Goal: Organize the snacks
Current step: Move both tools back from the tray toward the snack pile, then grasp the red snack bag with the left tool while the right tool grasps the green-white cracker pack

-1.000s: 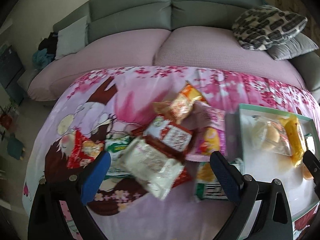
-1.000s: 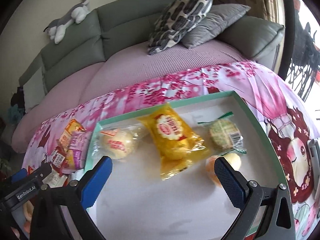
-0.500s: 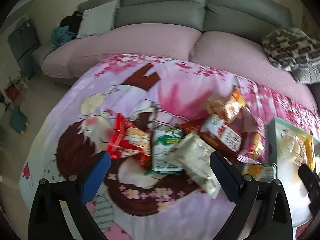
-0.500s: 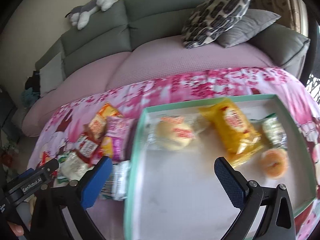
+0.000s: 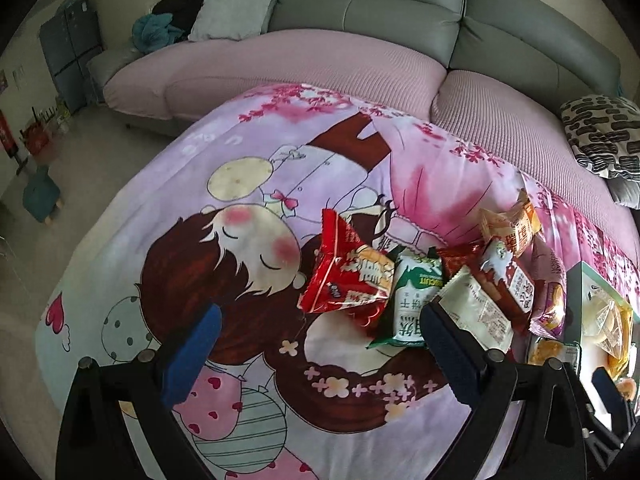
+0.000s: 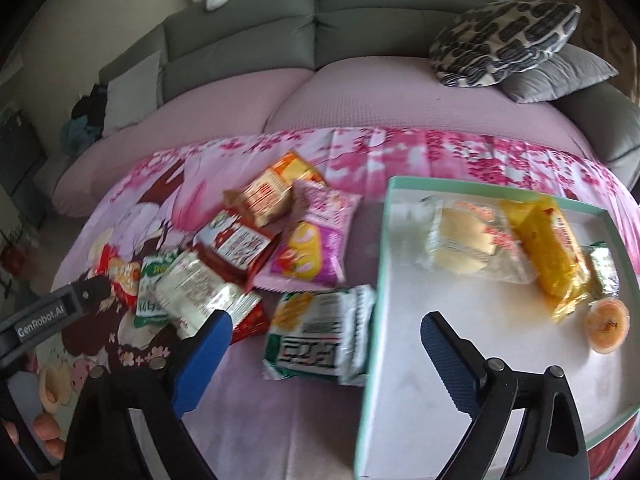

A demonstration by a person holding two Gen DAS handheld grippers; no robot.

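Note:
A pile of snack packets lies on the pink cartoon cloth: a red packet, a green-and-white biscuit packet and a white packet. My left gripper hangs open just left of the pile, with nothing in it. The jaws of my right gripper are closing over a green-and-white packet beside the teal-rimmed tray; its pads are clear of the packet. The tray holds a bun packet, a yellow packet and an orange jelly cup.
A grey sofa with pink seat cushions runs behind the table, with patterned pillows at its right end. The left gripper's body and a hand's fingers show at the lower left of the right wrist view. Bare cloth stretches left of the pile.
Both grippers have moved left. The right one went from over the tray to its left rim, above the green-and-white packet, and its jaws narrowed. The left one passed leftward over the pile.

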